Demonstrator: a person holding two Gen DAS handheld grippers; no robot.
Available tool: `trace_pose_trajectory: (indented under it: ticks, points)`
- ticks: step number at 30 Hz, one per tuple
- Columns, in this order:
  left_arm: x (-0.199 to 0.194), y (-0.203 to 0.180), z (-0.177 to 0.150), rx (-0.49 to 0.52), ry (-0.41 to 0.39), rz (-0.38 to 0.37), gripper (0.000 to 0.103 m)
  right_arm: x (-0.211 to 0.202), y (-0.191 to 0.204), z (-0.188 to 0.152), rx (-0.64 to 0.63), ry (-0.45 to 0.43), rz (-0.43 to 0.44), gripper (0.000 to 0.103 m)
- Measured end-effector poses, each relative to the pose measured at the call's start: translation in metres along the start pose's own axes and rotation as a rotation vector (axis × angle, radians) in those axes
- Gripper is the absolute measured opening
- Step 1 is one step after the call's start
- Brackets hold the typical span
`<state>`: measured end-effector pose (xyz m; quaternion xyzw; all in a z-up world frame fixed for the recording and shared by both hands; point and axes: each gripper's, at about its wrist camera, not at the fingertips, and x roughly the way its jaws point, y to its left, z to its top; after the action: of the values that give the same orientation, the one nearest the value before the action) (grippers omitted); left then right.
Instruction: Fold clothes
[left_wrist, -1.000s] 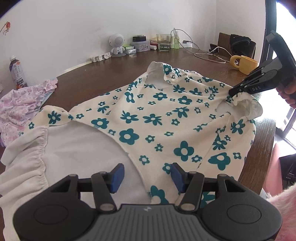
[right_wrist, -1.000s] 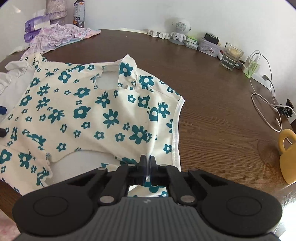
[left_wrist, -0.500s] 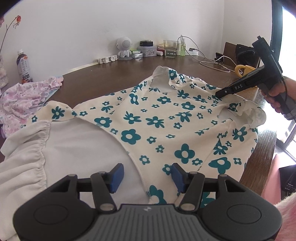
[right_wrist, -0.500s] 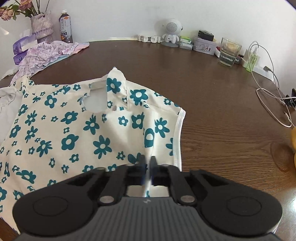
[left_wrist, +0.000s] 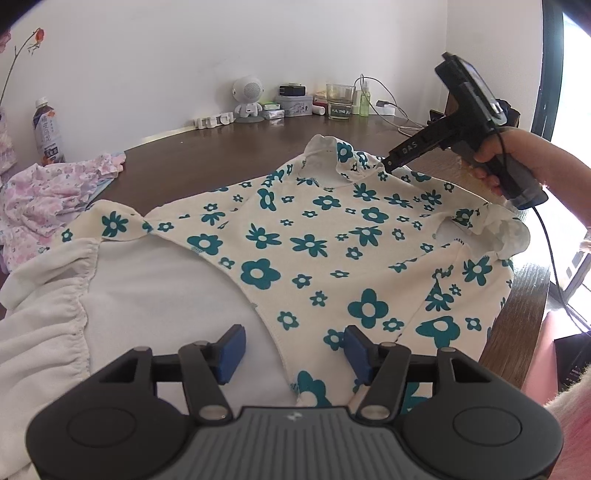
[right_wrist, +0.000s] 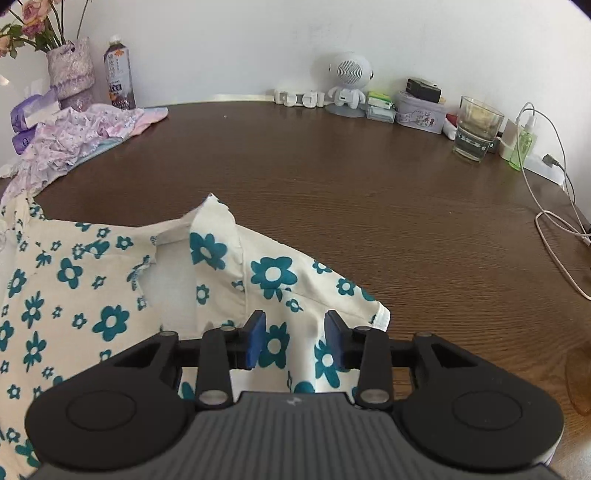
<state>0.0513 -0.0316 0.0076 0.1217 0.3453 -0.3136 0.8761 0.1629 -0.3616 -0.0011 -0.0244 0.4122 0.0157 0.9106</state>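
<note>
Cream cotton printed with teal flowers covered most of the near half of the brown wooden table (right_wrist: 369, 206): the floral top (left_wrist: 332, 243) lay spread flat, its collar end toward the wall and its white inner side folded out on your left. One ruffled sleeve (left_wrist: 506, 236) sat close to the table's right edge.

Your left gripper (left_wrist: 293, 349) hung low over the garment's near hem with its blue pads (left_wrist: 231, 352) spread wide apart and nothing between them; the curved hem edge ran through the gap below.

Your right gripper (right_wrist: 295, 341) was over the fabric just beside the collar (right_wrist: 210, 236), which stood up in a small peak. Its pads (right_wrist: 255, 339) were parted with only cloth showing beneath them, so it gripped nothing. From the left wrist camera, your right hand (left_wrist: 506, 158) held that tool with its tip at the collar's right side; I could not tell whether the tip touched the cloth.

A crumpled pink floral garment (left_wrist: 44, 199) lay at the table's far left, apart from the top. Along the wall stood a drink bottle (right_wrist: 118, 77), a white robot-shaped speaker (right_wrist: 349, 81), a small tin (right_wrist: 419, 114), a glass (right_wrist: 476, 129) and a green spray bottle (right_wrist: 522, 142), with a white cable (right_wrist: 554, 229) trailing at the right.
</note>
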Motion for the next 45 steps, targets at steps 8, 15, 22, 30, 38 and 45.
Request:
trace_pose_trajectory:
  ticks: [8, 15, 22, 30, 38, 45]
  points:
    - [-0.001, 0.0, -0.002, 0.002, -0.008, -0.007, 0.058, -0.015, -0.024, 0.008, 0.071, -0.056, -0.027, 0.001]
    - [-0.001, -0.002, -0.003, 0.004, -0.019, -0.005, 0.061, -0.016, -0.025, 0.007, 0.083, -0.081, 0.056, 0.034]
    - [-0.001, -0.003, -0.004, 0.006, -0.025, -0.006, 0.063, 0.001, -0.007, 0.014, -0.011, -0.025, -0.023, 0.005]
    - [-0.001, -0.004, -0.005, 0.008, -0.033, -0.008, 0.064, -0.034, -0.021, 0.0, 0.107, -0.071, 0.061, 0.038]
    - [-0.002, -0.005, -0.007, 0.01, -0.04, -0.006, 0.066, -0.099, -0.016, -0.061, 0.096, -0.052, 0.07, 0.045]
    - [-0.002, -0.007, -0.006, 0.009, -0.036, -0.001, 0.066, -0.101, -0.012, -0.093, 0.111, -0.012, 0.042, 0.001]
